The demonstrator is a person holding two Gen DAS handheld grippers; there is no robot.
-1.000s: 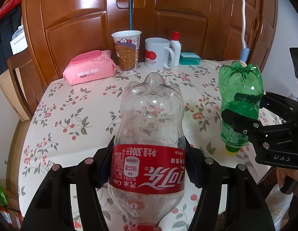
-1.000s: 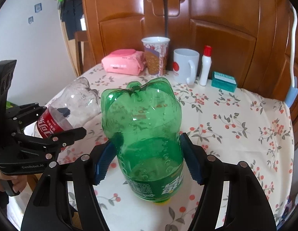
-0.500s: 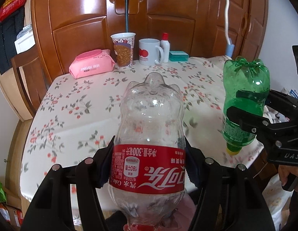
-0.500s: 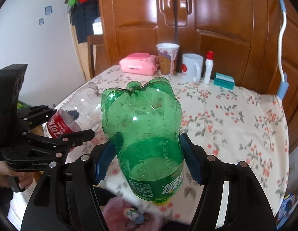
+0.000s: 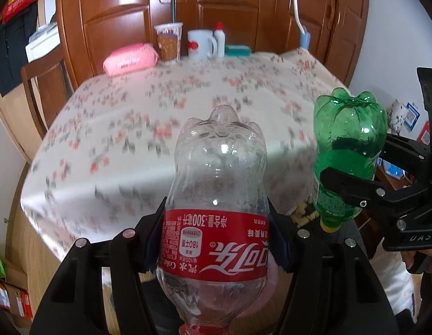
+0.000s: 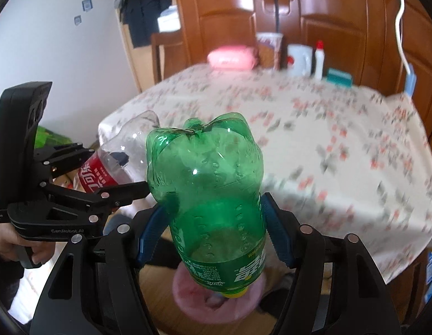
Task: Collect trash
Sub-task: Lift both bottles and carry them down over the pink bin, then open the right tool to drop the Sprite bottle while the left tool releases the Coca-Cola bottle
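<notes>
My left gripper (image 5: 216, 240) is shut on a clear Coke bottle (image 5: 218, 195) with a red label, held upside down with its cap toward me. My right gripper (image 6: 213, 229) is shut on a green soda bottle (image 6: 207, 192) with a yellow cap, also upside down. Both bottles hang in the air in front of the table's near edge. The green bottle shows in the left wrist view (image 5: 347, 150) at the right, and the Coke bottle shows in the right wrist view (image 6: 115, 162) at the left.
The table with a floral cloth (image 5: 165, 106) carries a pink wipes pack (image 5: 129, 61), a paper cup (image 5: 168, 42), a white mug (image 5: 199, 44), a small white bottle (image 5: 219, 43) and a teal box (image 5: 238, 50) at its far edge. A wooden wardrobe stands behind. A pink slipper (image 6: 216, 298) lies on the floor below.
Both grippers have pulled back from the table and away from its top, each keeping its bottle. The table now sits farther off and the floor shows below.
</notes>
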